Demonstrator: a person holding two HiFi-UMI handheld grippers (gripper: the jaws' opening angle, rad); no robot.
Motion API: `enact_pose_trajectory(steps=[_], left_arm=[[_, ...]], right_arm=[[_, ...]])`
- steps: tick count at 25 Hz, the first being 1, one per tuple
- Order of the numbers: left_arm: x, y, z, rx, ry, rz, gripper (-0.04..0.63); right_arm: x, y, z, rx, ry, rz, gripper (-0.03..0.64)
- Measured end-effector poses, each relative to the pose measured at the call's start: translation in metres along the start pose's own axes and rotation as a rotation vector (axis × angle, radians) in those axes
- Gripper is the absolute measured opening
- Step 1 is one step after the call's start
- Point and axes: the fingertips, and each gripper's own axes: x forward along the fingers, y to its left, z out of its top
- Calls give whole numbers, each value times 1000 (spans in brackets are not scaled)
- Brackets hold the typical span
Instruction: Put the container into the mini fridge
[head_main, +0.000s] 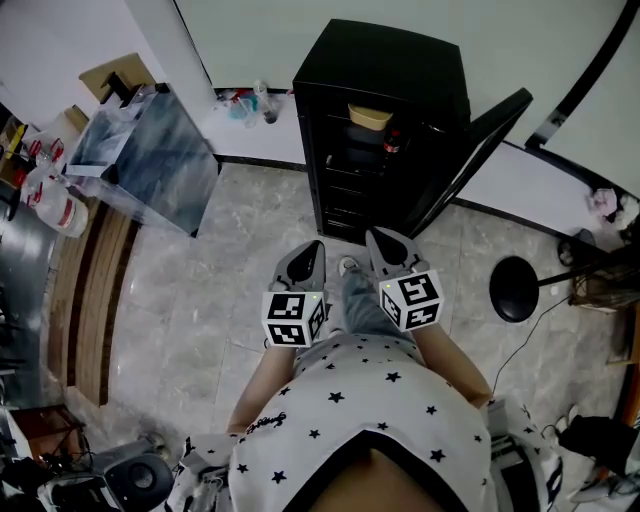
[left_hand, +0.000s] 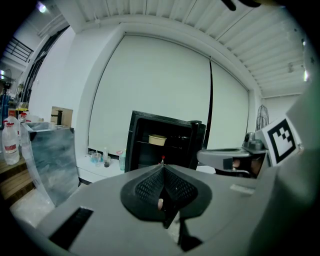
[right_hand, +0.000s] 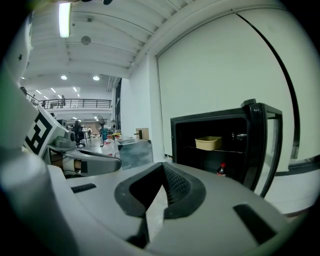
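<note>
On the marble floor (head_main: 200, 300) the black mini fridge (head_main: 400, 80) stands with its door (head_main: 470, 160) open and the beige container (head_main: 369, 116) already on its top shelf, which is probably why the left gripper (left_hand: 163, 175) and right gripper (right_hand: 161, 172), the 2 both closed on nothing, sit idle at the person's waist.

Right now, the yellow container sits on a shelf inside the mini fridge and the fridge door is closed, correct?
No: the door of the mini fridge stands open, as the head view shows. The yellow container does sit on a shelf inside.
</note>
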Motion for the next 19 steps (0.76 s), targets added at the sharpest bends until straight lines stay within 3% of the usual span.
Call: enact_pose_trajectory(steps=[19], left_arm=[[2,10,0,-24,0,6,12]], right_arm=[[5,0,6,39,-7,10,-8]])
